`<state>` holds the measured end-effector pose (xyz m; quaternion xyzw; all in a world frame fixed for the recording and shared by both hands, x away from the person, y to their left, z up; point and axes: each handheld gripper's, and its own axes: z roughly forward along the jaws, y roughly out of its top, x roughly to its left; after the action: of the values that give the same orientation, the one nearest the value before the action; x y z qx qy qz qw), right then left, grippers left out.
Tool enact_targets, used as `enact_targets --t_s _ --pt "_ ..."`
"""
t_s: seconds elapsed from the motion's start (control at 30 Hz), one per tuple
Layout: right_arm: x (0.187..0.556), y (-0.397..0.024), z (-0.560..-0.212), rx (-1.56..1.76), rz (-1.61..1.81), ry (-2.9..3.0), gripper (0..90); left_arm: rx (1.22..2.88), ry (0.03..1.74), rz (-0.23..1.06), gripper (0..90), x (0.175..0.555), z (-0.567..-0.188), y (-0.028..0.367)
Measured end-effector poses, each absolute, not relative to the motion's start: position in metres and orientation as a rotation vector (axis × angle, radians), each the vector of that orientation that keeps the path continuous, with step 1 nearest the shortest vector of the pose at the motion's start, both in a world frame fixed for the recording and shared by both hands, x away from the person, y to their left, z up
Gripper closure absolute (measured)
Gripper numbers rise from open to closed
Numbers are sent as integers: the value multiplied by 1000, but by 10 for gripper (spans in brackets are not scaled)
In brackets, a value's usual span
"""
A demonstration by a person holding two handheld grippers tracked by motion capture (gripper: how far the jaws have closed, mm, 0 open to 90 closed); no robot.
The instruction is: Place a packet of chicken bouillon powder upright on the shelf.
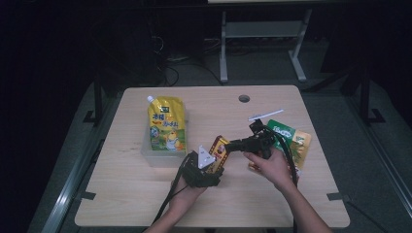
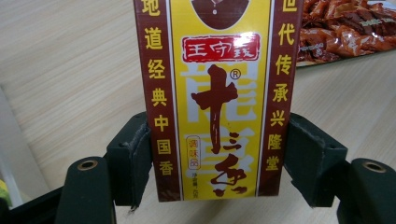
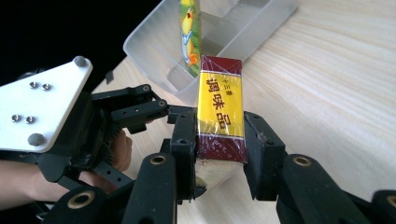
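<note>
A yellow and maroon seasoning box (image 2: 219, 100) printed with Chinese characters is held above the light wooden table (image 1: 145, 199), between the two grippers near the table's middle. The left gripper (image 2: 219, 161) holds it by its wide faces: in the left gripper view both pads press on the box's maroon side strips near its lower end, so its jaws are closed on the box. The right gripper (image 3: 219, 154) meets the box from the other side, and in the right gripper view its jaws clasp the narrow yellow face at the box's bottom end, the left pad touching and the right pad tight against the edge.

Just behind the box stands a clear plastic bin (image 3: 261, 25) holding an upright yellow spouted pouch (image 1: 166, 124). To the person's right, a green and yellow snack bag (image 1: 291, 138) lies flat on the table, partly under the right hand (image 1: 272, 165). A white strip (image 1: 266, 114) lies beyond that bag.
</note>
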<state>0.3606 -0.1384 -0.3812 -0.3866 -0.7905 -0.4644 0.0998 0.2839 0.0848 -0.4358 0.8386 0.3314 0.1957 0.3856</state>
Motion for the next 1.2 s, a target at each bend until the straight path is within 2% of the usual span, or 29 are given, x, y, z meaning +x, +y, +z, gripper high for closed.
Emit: enact_targets --t_s 0.63,0.87,1.2 --pt "370 -126 -340 -1113 -1376 -2596 679 2177 802 422 271 263 -437 96" --pt "377 -104 -317 -955 -1413 -2664 679 2194 773 387 266 255 -442 99" --pt "388 -50 -288 -708 -1429 -2733 679 2203 721 361 265 246 -443 97"
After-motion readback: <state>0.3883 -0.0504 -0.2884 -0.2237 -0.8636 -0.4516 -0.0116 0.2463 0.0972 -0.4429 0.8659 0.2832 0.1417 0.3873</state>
